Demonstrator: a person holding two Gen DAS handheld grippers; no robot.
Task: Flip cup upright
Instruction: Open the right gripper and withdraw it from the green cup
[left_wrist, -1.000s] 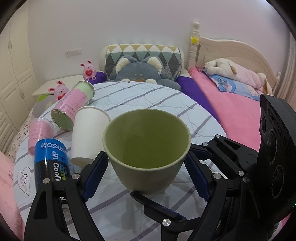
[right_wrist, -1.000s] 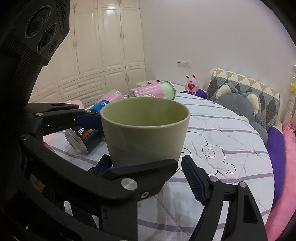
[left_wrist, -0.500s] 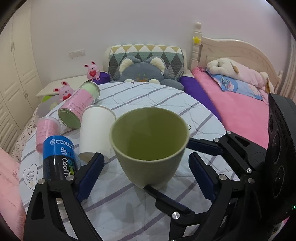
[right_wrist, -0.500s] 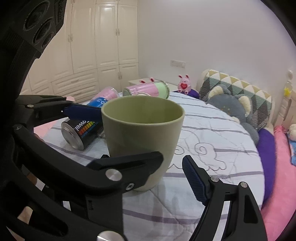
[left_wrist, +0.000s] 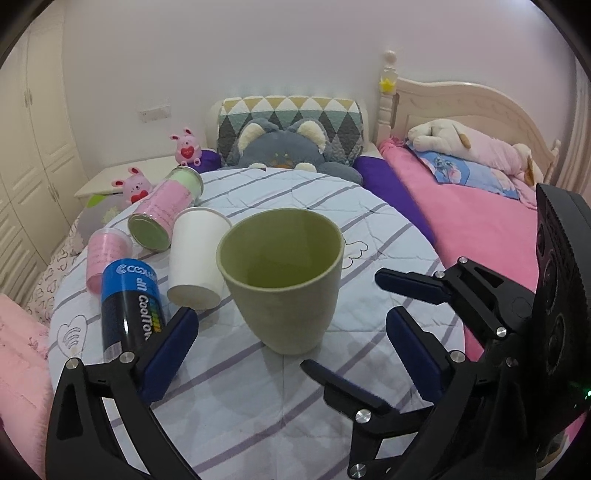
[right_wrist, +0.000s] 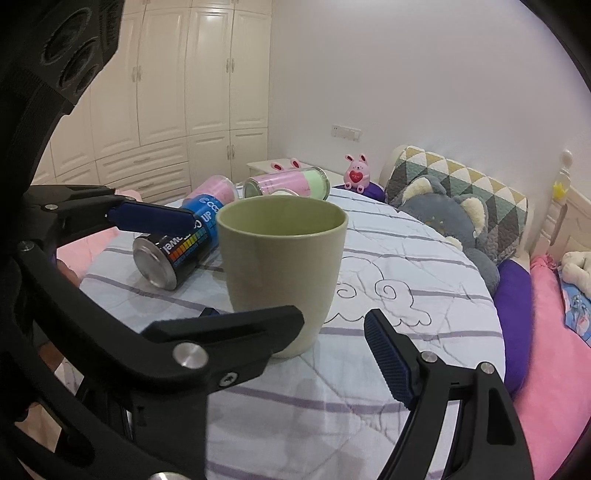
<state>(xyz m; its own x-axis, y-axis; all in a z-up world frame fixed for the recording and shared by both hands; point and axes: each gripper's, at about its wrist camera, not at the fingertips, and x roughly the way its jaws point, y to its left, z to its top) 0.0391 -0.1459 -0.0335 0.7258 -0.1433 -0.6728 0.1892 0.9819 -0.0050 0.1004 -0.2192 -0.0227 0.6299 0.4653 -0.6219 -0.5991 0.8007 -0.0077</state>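
Cup (left_wrist: 281, 280) green, upright on the quilted table (left_wrist: 388, 229), touching neither claw. My left gripper (left_wrist: 291, 354) and right gripper (right_wrist: 334, 332) both gape wide, empty. I judge it light, rigid plastic, smooth-walled; I'd pinch mid-wall if regrasping. Blue can (left_wrist: 127, 306) reads "CoolTow", "UP"; white cup (left_wrist: 195, 258) blank.

A home bedroom is showing here: a cream bed headboard (left_wrist: 461, 107) is standing over pink bedding (left_wrist: 476, 218), plush toys such as a grey cat cushion (left_wrist: 284, 147) and a pink bunny (right_wrist: 356, 173) are sitting by a nightstand (left_wrist: 122, 177), and white built-in wardrobes (right_wrist: 166, 92) are lining the wall.
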